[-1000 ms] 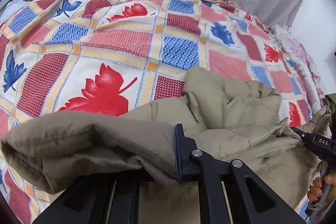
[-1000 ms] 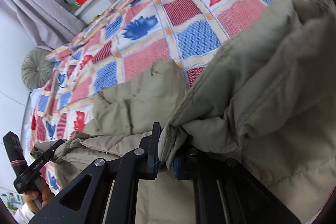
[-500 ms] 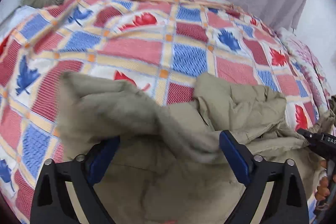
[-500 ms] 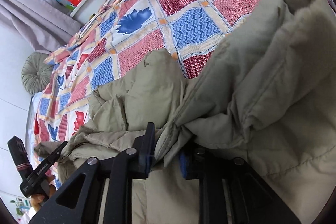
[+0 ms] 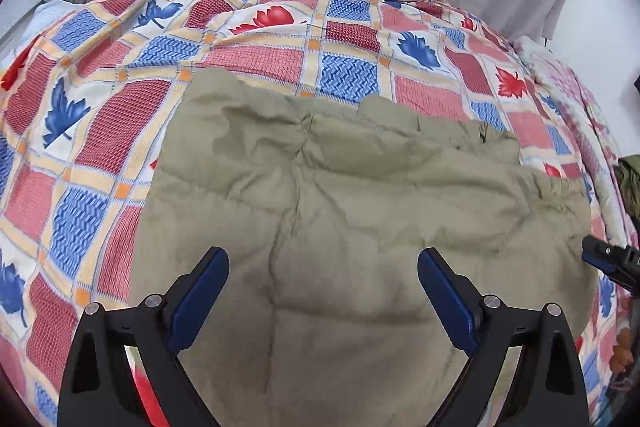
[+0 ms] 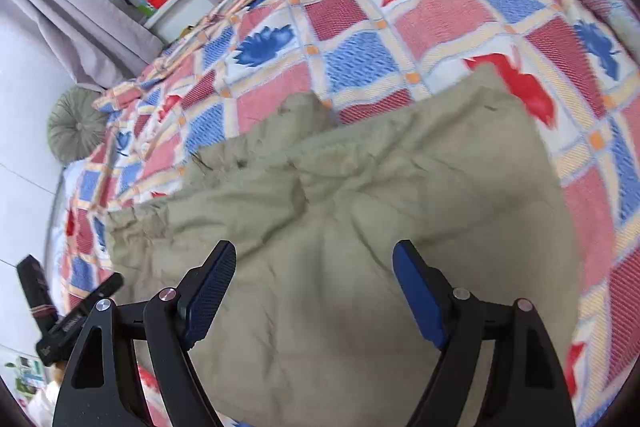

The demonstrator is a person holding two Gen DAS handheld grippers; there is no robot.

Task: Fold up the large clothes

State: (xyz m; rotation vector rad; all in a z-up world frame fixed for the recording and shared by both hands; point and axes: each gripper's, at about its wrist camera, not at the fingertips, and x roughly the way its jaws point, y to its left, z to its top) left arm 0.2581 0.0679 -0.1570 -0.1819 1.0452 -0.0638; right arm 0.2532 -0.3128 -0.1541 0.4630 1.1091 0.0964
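On patchwork leaf-print bedspread (image 5: 256,55), lies padded khaki quilted garment (image 5: 360,227), flat as rough rectangle, far edge uneven. Left gripper (image 5: 323,291) and right gripper (image 6: 314,291): fingers spread wide, holding nothing. Probably one fold done; more likely left.

Left gripper (image 5: 323,269) spread wide, its 2 blue-padded fingers (image 5: 200,297) well apart with nothing between them. Right gripper (image 6: 314,267) likewise spread wide, blue pads (image 6: 416,297) apart and gripping nothing. Each visible at the edge of the other's view, held side by side.
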